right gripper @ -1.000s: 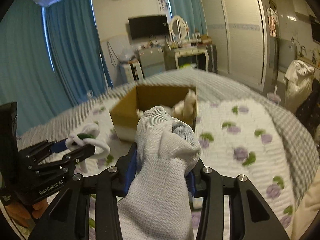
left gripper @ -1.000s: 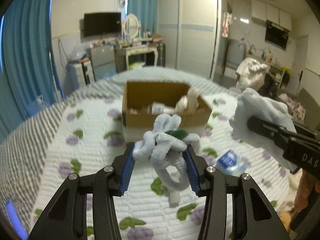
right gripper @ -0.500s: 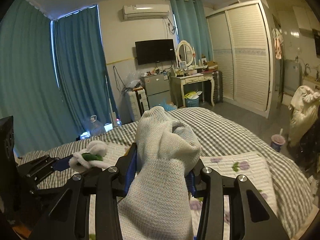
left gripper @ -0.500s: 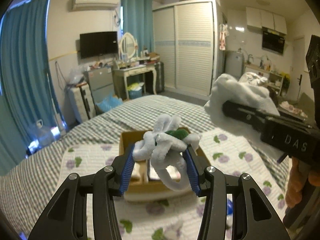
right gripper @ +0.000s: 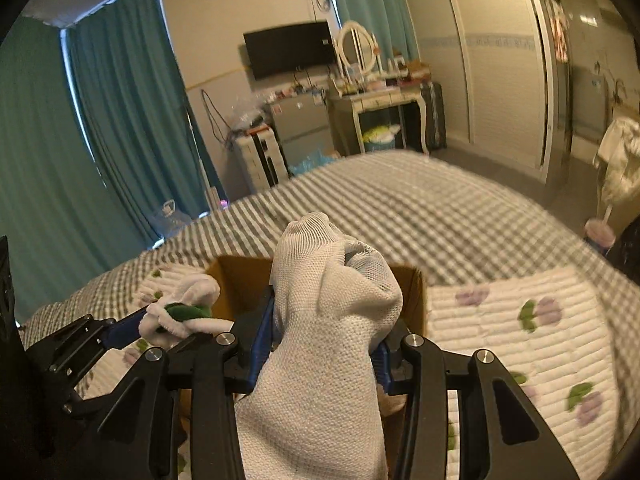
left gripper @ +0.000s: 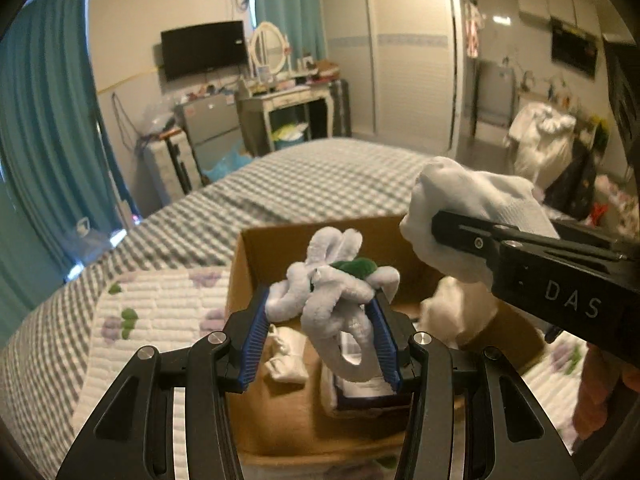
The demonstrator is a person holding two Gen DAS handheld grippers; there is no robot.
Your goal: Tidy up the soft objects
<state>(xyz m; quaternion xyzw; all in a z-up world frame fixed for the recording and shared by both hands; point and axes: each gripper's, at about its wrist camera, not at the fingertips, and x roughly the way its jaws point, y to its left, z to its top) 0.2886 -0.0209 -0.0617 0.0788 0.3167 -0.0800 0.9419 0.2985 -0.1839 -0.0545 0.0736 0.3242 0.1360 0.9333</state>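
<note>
Plush toy (left gripper: 334, 292) between left gripper (left gripper: 320, 336) pads

I count two of my black two-finger tongs (left gripper: 322, 336) (right gripper: 326, 340) — one white fuzzy plush loop toy with a green patch (left gripper: 334, 296), one white knitted glove (right gripper: 328, 320) — one open brown cardboard box (left gripper: 256, 256), one quilted floral mat (right gripper: 520, 320).

Fluffy white toy (left gripper: 332, 292), knit glove (right gripper: 332, 320), perhaps above box (left gripper: 256, 256)

The cardboard box (left gripper: 256, 276) sits on the quilt (left gripper: 168, 312) at lower centre of the left wrist view — plush toy (left gripper: 332, 292) before it, glove (left gripper: 460, 208) to the right (both over the box) — dressing table (left gripper: 288, 108) behind, upper centre.
</note>
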